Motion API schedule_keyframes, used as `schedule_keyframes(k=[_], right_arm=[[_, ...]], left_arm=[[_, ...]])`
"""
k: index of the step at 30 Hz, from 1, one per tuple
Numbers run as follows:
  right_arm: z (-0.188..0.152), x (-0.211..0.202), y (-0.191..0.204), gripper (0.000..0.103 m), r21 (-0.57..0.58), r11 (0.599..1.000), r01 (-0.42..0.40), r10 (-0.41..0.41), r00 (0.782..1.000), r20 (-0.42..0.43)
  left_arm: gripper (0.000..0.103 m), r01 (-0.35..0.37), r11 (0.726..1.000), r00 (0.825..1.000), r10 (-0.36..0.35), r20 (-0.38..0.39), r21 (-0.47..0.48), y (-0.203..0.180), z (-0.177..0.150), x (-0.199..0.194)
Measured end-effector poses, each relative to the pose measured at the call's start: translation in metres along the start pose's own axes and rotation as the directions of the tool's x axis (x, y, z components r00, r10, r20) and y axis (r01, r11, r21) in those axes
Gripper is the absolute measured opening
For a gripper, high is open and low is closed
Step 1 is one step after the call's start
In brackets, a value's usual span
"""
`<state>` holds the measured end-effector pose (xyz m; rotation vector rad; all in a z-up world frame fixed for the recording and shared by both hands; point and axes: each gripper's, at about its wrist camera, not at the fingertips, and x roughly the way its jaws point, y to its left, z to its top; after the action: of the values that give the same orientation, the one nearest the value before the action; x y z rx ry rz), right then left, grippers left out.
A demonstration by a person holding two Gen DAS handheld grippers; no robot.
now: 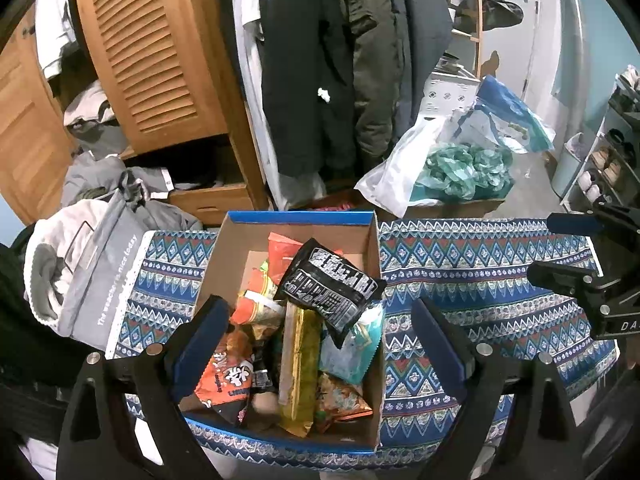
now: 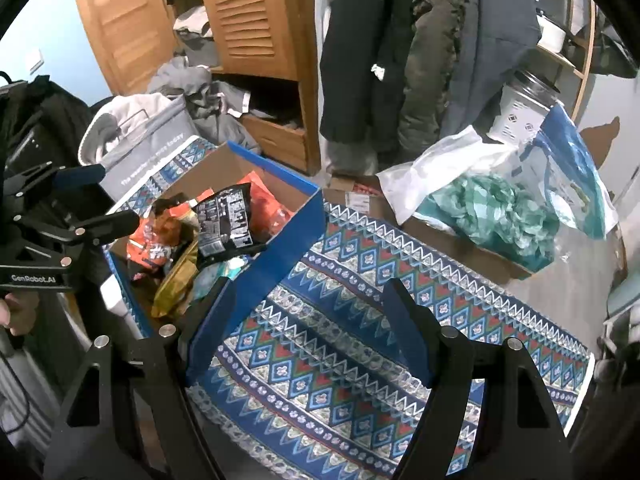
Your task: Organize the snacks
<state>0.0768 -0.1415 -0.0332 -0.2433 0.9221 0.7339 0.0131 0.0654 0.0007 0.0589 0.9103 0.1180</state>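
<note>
A cardboard box with a blue rim (image 1: 300, 217) stands on a blue patterned cloth (image 1: 480, 264) and holds several snack packets. A black packet (image 1: 332, 284) lies on top, over a gold packet (image 1: 298, 368), an orange packet (image 1: 228, 380) and a pale blue packet (image 1: 352, 352). My left gripper (image 1: 320, 340) hangs open above the box, its fingers apart and gripping nothing. My right gripper (image 2: 310, 328) is open over the bare cloth (image 2: 340, 360), just right of the box's blue wall (image 2: 280, 240). Each gripper shows in the other's view: right gripper (image 1: 580, 256), left gripper (image 2: 96, 196).
A grey bag of clothes (image 1: 92, 280) leans at the cloth's left edge. Behind the cloth, a white plastic bag with teal wrapping (image 1: 460, 168) sits on a cardboard carton. Further back are a wooden louvred wardrobe (image 1: 152, 52), hanging coats (image 1: 312, 60) and a shoe rack (image 1: 612, 152).
</note>
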Motion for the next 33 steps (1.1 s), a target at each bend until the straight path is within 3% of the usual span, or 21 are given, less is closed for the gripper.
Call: schedule_keyframes(k=[33], right_arm=[[-0.003, -0.003, -0.003, 0.075, 0.003, 1.0, 0.007, -0.007, 1.0, 0.0]], left_arm=[[0.094, 0.01, 1.0, 1.0, -0.01, -0.017, 0.015, -0.012, 0.002, 0.003]])
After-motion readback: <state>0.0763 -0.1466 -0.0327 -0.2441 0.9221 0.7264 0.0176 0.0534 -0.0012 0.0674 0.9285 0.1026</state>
